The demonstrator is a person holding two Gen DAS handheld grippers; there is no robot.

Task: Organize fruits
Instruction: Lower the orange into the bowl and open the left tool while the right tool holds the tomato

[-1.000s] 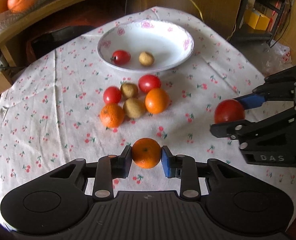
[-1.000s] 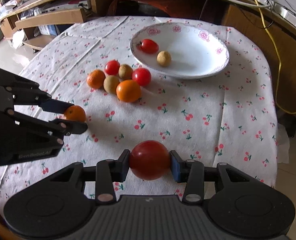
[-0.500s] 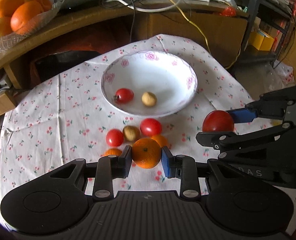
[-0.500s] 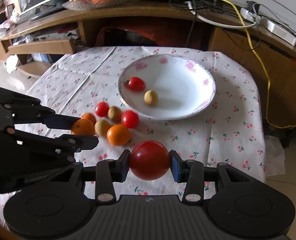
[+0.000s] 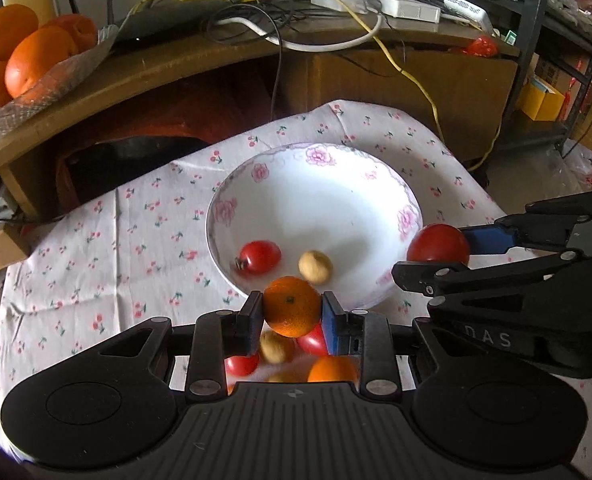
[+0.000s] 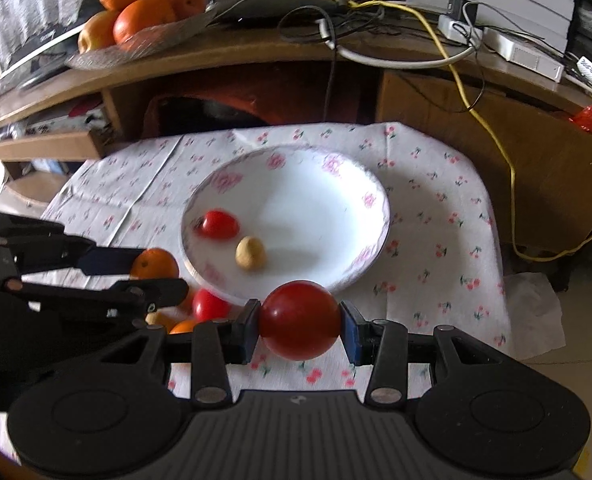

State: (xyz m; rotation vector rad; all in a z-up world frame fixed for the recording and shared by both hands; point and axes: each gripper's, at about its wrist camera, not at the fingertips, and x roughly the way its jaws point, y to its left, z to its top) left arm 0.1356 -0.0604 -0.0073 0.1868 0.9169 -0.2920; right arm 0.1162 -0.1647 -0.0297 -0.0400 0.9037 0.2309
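Observation:
My left gripper (image 5: 291,308) is shut on a small orange (image 5: 292,305) and holds it in the air at the near rim of the white floral bowl (image 5: 255,172). My right gripper (image 6: 300,322) is shut on a large red tomato (image 6: 299,319), also near the bowl's (image 6: 370,200) front rim. The bowl holds a small red tomato (image 5: 258,256) and a tan round fruit (image 5: 316,266). Loose fruits lie on the cloth under my left gripper: a tomato (image 5: 240,364), a tan fruit (image 5: 273,347), an orange (image 5: 332,370). The right gripper shows in the left view (image 5: 440,254), and the left gripper in the right view (image 6: 151,270).
The table wears a white cherry-print cloth (image 5: 107,232). Behind it a wooden desk (image 6: 255,52) carries cables and a glass dish of oranges (image 6: 135,16). A yellow cable (image 6: 496,132) hangs at the right. The floor drops off to the right of the table.
Both grippers have moved forward and up toward the bowl with their fruits held. The loose fruit pile has slid under my left gripper's fingers.

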